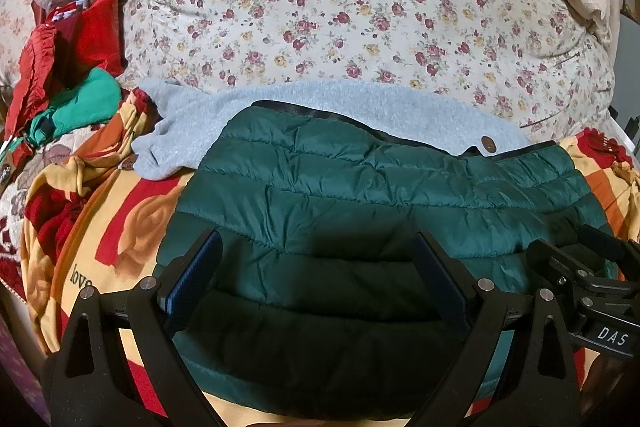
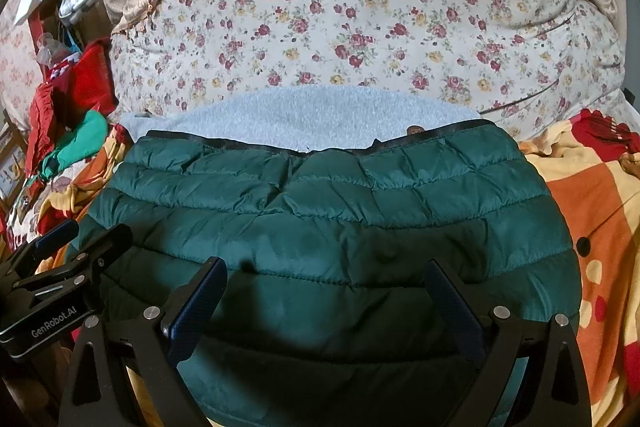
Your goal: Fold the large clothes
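Observation:
A dark green quilted puffer jacket [image 1: 360,195] lies folded flat on the bed, with a black-trimmed edge on its far side. It also shows in the right wrist view [image 2: 320,211]. A light grey fleece garment [image 1: 320,111] lies under and behind it, and shows in the right wrist view [image 2: 304,115] too. My left gripper [image 1: 320,247] is open and empty, hovering over the jacket's near part. My right gripper [image 2: 324,271] is open and empty over the same jacket. Each gripper shows at the edge of the other's view: the right one [image 1: 592,287], the left one [image 2: 60,267].
A red, orange and yellow rose-print blanket [image 1: 120,227] covers the bed. A floral quilt [image 1: 360,7] is bunched behind. A pile of red and green clothes [image 1: 72,75] sits at the left, with bags and clutter beyond.

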`<state>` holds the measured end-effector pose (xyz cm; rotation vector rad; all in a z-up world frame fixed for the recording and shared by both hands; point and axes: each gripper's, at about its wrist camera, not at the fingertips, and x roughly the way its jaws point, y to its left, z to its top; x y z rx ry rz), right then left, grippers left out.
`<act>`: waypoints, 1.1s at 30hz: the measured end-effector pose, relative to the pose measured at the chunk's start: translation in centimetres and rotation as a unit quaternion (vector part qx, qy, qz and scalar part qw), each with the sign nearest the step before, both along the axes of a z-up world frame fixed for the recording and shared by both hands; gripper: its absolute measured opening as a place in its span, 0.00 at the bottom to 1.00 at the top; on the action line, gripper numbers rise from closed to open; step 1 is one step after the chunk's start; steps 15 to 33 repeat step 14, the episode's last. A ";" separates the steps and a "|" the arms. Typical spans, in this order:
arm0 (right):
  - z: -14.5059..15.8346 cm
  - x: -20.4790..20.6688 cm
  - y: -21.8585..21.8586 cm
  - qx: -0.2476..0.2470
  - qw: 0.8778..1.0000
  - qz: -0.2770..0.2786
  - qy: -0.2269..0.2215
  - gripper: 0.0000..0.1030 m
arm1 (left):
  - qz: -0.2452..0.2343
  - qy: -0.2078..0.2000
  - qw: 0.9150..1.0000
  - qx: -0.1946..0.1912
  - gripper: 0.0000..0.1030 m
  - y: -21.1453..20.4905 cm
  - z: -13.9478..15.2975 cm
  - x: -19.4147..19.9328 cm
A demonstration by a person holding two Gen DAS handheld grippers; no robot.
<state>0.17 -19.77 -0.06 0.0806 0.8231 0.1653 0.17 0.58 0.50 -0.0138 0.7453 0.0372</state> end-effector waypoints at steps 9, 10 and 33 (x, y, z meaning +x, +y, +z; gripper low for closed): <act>-0.5 0.5 -0.1 0.000 1.000 -0.001 0.009 0.95 | -0.010 0.001 1.000 0.000 0.93 -0.3 -0.3 0.2; -0.5 0.6 -0.2 0.002 1.000 0.000 0.011 0.95 | -0.015 -0.003 1.000 0.004 0.93 -0.4 -0.3 0.2; -0.4 1.3 -1.2 0.022 1.000 0.011 0.017 0.95 | -0.024 -0.010 1.000 0.015 0.93 -0.1 0.1 0.5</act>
